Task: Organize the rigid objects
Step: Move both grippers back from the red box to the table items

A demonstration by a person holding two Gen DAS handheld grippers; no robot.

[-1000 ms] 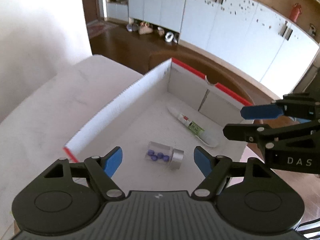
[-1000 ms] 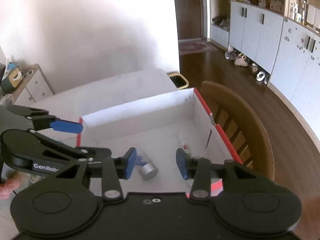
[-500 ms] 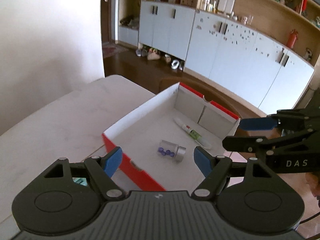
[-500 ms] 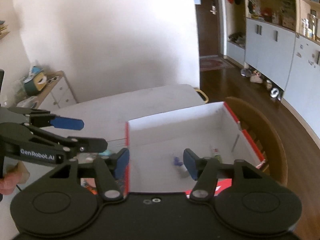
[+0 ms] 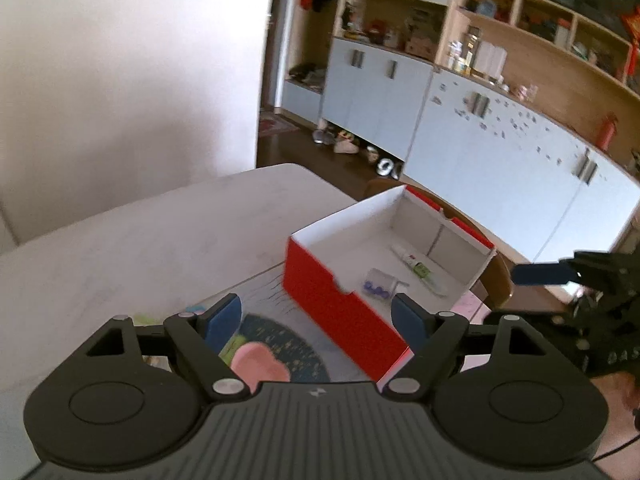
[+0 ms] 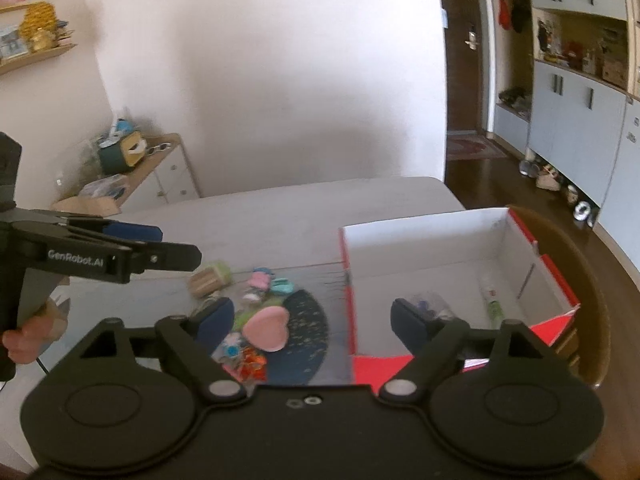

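On the pale table (image 6: pixel 304 216), the red cardboard box (image 6: pixel 448 260) with the clear vial (image 5: pixel 378 282) lies ahead-right of both grippers. Left gripper (image 5: pixel 318 322) and right gripper (image 6: pixel 308 322) are opening, empty. Best descend squarely over the pink heart-shaped piece (image 6: pixel 267 329) directly ahead.

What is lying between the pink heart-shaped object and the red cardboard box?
In the right wrist view, only the dark round mat lies between the pink heart and the red box.
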